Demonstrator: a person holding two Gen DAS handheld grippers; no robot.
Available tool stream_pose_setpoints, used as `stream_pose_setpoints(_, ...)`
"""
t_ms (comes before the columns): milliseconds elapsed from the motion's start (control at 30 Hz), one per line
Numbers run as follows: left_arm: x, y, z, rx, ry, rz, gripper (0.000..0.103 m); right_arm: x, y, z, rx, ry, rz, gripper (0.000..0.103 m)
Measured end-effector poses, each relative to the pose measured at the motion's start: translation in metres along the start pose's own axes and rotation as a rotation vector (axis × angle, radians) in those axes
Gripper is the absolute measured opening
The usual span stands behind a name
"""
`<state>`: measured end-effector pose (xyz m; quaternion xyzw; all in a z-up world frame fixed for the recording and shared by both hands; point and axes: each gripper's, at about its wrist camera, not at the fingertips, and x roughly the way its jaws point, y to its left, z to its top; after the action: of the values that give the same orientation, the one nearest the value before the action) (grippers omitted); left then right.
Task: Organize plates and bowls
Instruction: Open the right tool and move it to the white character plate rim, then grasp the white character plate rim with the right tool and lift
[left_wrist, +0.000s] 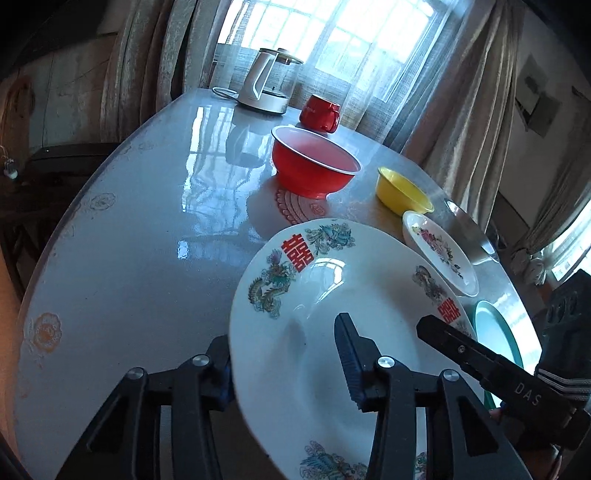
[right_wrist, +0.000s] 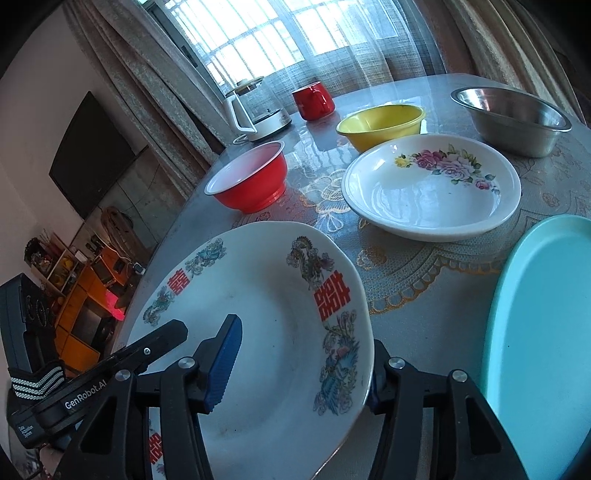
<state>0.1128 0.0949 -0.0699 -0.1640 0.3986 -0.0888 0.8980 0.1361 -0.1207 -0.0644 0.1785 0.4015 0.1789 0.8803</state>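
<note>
Evidently both claws are on the same dish: the big white plate (left_wrist: 321, 332) with dragons and red characters, which sits near the table's (left_wrist: 129, 258) front edge. The left gripper (left_wrist: 284, 369) straddles the plate's left rim, one finger under or outside the rim, the other lying on the inside of the plate. The right gripper (right_wrist: 299, 365) does the same on the right rim, its blue-padded finger (right_wrist: 225, 365) inside the dish. Both stand at a middling width around the rim; whether the pads actually press on the china I cannot tell, since the outer fingers are hidden behind the plate.

The other dishes are well apart from each other: a red bowl (right_wrist: 251, 181) toward the far left edge, a yellow bowl (right_wrist: 380, 120) and a steel bowl (right_wrist: 513, 118) at the far side, a flowered plate (right_wrist: 432, 188) in the middle, and a teal plate (right_wrist: 543, 332) at the right edge, just beside the big one. A kettle (left_wrist: 266, 81) and a red mug (left_wrist: 321, 112) stand by the window (neither seems part of the job).

The likely risk is a slip. Glazed china is slick, and two thin grips on opposite rims could let the plate tilt or slide out if one hand lifts faster than the other. Uneven squeeze might also chip the rim. The teal plate lies close enough to be knocked as the big plate swings right.
</note>
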Motion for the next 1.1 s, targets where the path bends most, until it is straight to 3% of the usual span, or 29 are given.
stream_pose_setpoints(267, -0.001, 0.007, 0.000, -0.040, -0.005, -0.025, 0.038, -0.003, -0.004, -0.002, -0.005, 0.008, -0.037, 0.035)
stream_pose_setpoints(467, -0.003, 0.016, -0.001, -0.084, -0.015, -0.084, 0.025, -0.005, -0.017, -0.004, 0.040, 0.003, -0.005, 0.023)
stream_pose_setpoints(633, -0.010, 0.012, -0.001, -0.065, -0.043, -0.123, 0.025, -0.010, -0.023, -0.010, 0.056, -0.014, 0.020, 0.018)
stream_pose_setpoints(1100, -0.012, -0.002, -0.003, 0.008, -0.038, -0.178, 0.023, -0.035, -0.017, -0.017, 0.010, -0.073, -0.030, 0.018)
